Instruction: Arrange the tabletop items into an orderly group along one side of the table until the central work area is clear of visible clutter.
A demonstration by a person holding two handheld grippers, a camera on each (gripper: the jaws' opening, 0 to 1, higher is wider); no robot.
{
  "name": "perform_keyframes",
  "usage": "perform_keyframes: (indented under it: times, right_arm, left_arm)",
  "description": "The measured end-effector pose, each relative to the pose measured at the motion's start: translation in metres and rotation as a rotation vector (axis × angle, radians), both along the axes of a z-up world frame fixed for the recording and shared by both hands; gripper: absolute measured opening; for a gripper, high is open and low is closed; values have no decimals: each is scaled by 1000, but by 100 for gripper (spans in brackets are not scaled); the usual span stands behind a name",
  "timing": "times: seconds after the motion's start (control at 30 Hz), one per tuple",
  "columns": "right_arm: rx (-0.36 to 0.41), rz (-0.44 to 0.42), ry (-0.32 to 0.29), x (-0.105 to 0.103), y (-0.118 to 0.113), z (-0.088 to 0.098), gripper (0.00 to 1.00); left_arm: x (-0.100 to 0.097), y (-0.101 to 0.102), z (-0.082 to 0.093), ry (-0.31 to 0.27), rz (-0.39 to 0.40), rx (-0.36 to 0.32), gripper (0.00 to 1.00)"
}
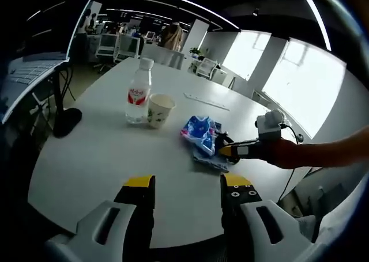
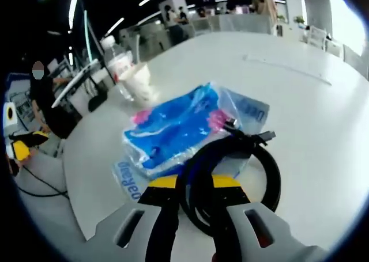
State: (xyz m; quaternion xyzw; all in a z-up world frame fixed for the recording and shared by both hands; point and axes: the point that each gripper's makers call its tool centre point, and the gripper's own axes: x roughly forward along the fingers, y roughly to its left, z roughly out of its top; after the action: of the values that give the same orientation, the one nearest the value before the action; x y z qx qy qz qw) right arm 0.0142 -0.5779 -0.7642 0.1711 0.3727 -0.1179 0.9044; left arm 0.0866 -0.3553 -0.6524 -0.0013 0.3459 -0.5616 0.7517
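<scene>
On my far left stand the clear plastic water bottle with its red label (image 1: pixel 138 92) and the white paper cup (image 1: pixel 159 110), touching, near the white table's (image 1: pixel 98 158) edge. My left gripper (image 1: pixel 187 191) hangs released and empty. Right of the cup lies the blue plastic packet (image 1: pixel 200 131). My right gripper (image 2: pixel 194 187) is clenched on the coiled black cable (image 2: pixel 236 170) just beside it. I'd carry the coil without dragging the packet and set it by the cup.

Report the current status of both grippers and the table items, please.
Left gripper open, hovering. Right gripper shut on black cable coil, beside blue plastic packet. Water bottle and paper cup grouped together.
</scene>
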Motion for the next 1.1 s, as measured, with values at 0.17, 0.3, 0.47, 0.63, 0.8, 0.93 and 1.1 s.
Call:
perform_keyframes:
  times: [0.17,0.3,0.47,0.63,0.8,0.93,1.1]
  right_arm:
    - [18,-23,-22,-2,-1,4,8]
    - [21,-24,-32,-4,-2,7,6]
    - [23,-38,-66,-11,-5,20,4]
    - [13,-72,-99,-23,-13,31,4]
    - [5,-100,-112,-36,-22,35,4]
    - [1,-115,-112,-46,-27,36,4]
    - [-2,-134,-115,-56,-32,36,4]
  left_arm:
    - [0,-3,1,1,4,-7,44]
    - [-1,-4,1,6,4,-11,44]
    - [-2,-6,2,6,-2,-16,44]
    - [0,-6,2,5,-3,-17,44]
    - [0,-9,3,-4,-12,-16,45]
    - [0,-12,3,-4,-16,-16,45]
    - [-1,-15,3,-6,-25,-15,45]
